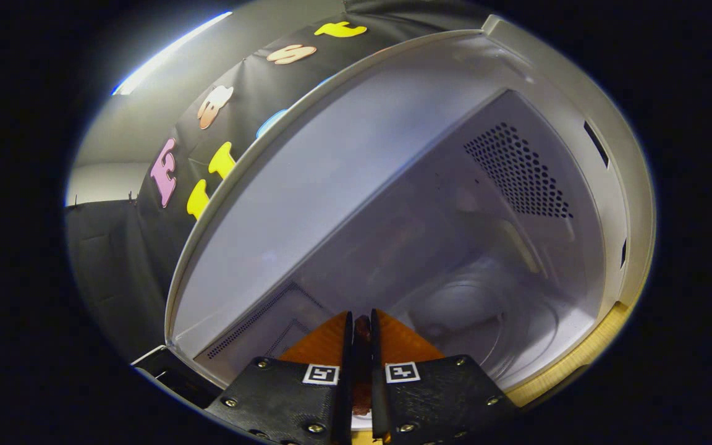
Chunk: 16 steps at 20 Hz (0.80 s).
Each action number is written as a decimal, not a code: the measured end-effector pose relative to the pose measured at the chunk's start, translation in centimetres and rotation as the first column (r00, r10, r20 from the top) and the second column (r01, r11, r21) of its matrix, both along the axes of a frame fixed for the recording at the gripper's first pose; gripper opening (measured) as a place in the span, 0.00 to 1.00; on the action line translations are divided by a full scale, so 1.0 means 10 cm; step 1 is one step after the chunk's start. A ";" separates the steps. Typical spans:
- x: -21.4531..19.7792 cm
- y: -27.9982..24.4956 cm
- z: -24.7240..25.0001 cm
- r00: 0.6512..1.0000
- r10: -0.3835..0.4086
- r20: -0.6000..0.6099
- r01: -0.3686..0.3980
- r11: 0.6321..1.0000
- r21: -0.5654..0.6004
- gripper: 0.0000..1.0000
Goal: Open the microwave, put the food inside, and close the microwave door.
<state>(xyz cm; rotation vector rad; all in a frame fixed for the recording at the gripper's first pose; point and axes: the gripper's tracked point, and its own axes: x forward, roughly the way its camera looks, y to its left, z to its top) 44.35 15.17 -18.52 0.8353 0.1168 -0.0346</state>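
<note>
Black cloth booth wall (115, 272) behind, view rolled way over. White microwave (615, 185) open, pale cavity with perforated vent panel (520, 176) and glass turntable (486, 309). Gripper (361, 337) fingers nearly together, pinching thin dark brown food piece (363, 327), long axis along fingers, pointing into cavity, at cavity mouth. Orange-brown flat slab (325, 343) under fingertips, can't tell what.

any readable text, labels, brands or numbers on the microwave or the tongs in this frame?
None readable.
Microwave: door open, the cavity walls and frame bear no print, brand or number.
Tongs: two square black-and-white marker tags, patterns, not text. The fingers stand nearly together with something thin and dark between them; whether both press on it is unclear.
</note>
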 end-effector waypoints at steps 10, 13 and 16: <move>0.19 -0.12 -0.04 0.981 -0.175 0.083 0.186 0.972 -0.142 0.36; 0.10 0.00 0.09 0.986 -0.121 0.114 0.144 0.964 -0.223 0.40; -0.07 0.05 0.01 0.997 -0.063 0.042 0.072 0.963 -0.261 0.59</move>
